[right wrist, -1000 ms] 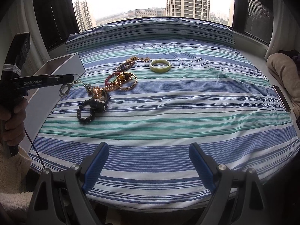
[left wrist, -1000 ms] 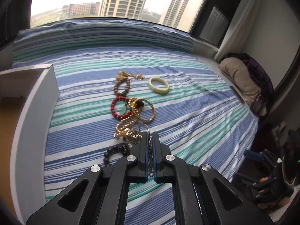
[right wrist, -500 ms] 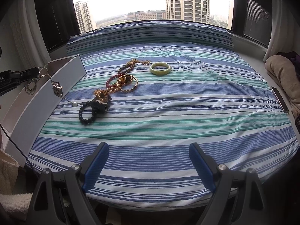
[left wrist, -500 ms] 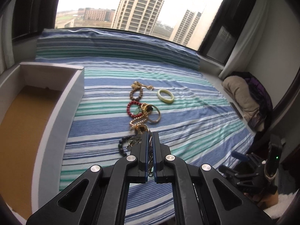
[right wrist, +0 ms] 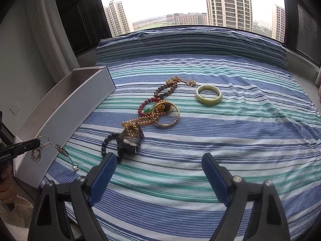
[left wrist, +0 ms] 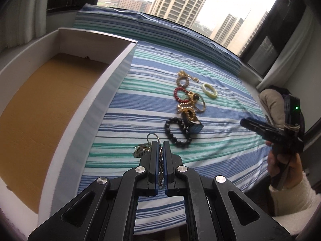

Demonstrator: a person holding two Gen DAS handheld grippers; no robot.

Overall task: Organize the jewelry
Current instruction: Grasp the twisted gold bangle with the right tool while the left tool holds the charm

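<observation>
My left gripper (left wrist: 160, 143) is shut on a thin silver chain (left wrist: 159, 154) with a small pendant (left wrist: 141, 150). It holds the chain above the striped bed, beside the white box (left wrist: 84, 108). In the right wrist view the chain (right wrist: 62, 150) dangles from the left gripper (right wrist: 38, 141) at the box's near corner. A pile of jewelry lies mid-bed: black bead bracelet (right wrist: 107, 143), watch (right wrist: 129, 145), gold bead chain (right wrist: 140, 121), red bracelet (right wrist: 145, 105), gold bangle (right wrist: 168, 116), brown bead bracelet (right wrist: 164, 90) and jade bangle (right wrist: 208, 95). My right gripper (right wrist: 158, 172) is open and empty near the bed's front edge.
The white box has a brown cardboard floor (left wrist: 40, 104) and stands along the bed's left side. A window runs behind the bed. A beige and purple bundle (left wrist: 274, 100) lies off the bed's right side.
My left gripper has carried the chain left, from over the jewelry pile to beside the box. The right gripper has moved forward, closer to the pile.
</observation>
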